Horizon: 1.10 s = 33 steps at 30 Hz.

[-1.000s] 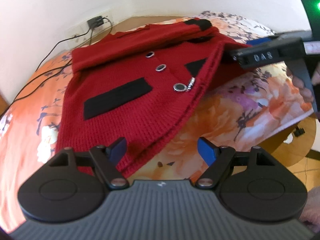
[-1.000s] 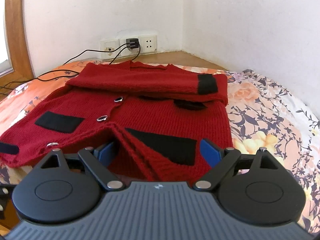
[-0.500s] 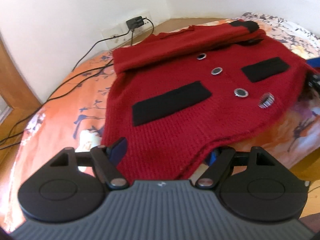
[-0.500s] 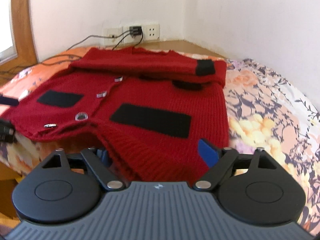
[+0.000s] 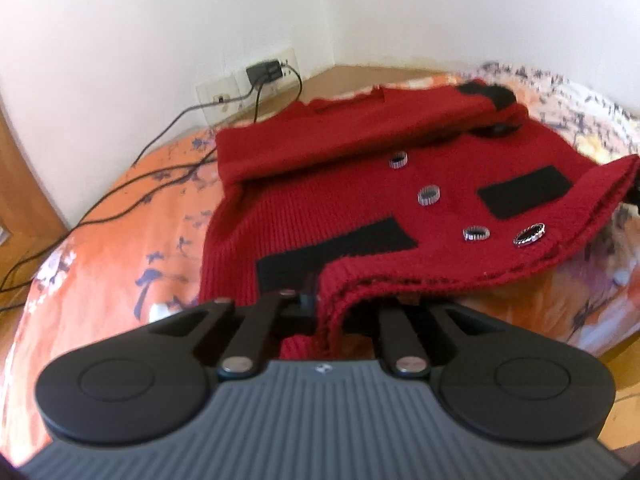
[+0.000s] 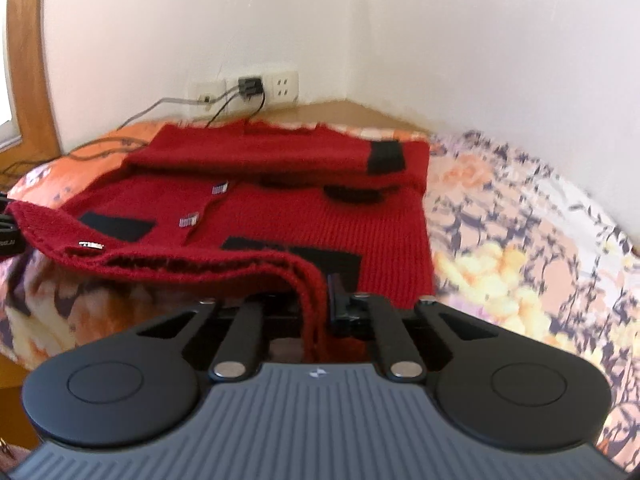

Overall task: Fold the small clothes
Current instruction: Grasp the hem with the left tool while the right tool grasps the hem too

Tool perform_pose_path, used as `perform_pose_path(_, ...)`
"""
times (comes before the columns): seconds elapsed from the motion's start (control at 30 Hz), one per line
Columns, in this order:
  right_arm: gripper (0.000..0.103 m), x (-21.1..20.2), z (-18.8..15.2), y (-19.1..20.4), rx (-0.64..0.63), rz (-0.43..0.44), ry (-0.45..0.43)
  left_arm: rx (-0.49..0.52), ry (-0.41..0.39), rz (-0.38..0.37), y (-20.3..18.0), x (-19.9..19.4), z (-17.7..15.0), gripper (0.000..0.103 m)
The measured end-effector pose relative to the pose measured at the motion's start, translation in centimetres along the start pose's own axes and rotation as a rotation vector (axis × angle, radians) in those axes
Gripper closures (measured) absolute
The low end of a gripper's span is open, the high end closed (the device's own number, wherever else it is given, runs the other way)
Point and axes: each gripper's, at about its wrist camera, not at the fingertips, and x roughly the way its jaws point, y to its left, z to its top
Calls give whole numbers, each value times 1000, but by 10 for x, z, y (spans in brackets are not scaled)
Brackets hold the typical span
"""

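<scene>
A small red knit cardigan (image 5: 360, 184) with black pocket patches and round buttons lies on a floral bedsheet (image 5: 100, 248), its sleeves folded across the top. My left gripper (image 5: 326, 304) is shut on the left corner of its bottom hem, which is lifted off the sheet. In the right wrist view the same cardigan (image 6: 320, 208) spreads ahead, and my right gripper (image 6: 316, 300) is shut on the hem's right corner. The hem edge hangs raised between the two grippers. The fingertips are hidden by the bunched knit.
Wall sockets with a black plug (image 5: 266, 74) and trailing cables (image 5: 160, 168) sit behind the cardigan. A wooden frame (image 6: 24, 60) stands at the left. The bedsheet (image 6: 520, 240) extends to the right, and the bed's front edge drops off below the hem.
Both grippers went from open to shut on the cardigan's bottom hem corners. The hem now rises off the sheet, and both cameras sit higher.
</scene>
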Motion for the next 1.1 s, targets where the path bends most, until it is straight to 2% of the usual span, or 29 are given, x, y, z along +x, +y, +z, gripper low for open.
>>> perform_pose_path(0.3, 96, 9, 41, 1, 45, -44, -103, -42, -110, -17, 20, 1, 36, 94)
perform_pose_path(0.5, 96, 24, 66, 1, 87, -63, -138, -56, -160, -37, 33, 17, 59, 94)
perform_pose_path(0.77, 96, 41, 99, 6, 76, -114, -201, -66, -205, -51, 47, 30, 85, 94)
perform_pose_path(0.93, 96, 52, 124, 5, 49, -127, -247, -68, -252, -22, 53, 35, 106, 94)
perform_pose_path(1.1, 96, 67, 149, -1, 32, -117, -275, -98, -265, 6, 59, 44, 126, 94)
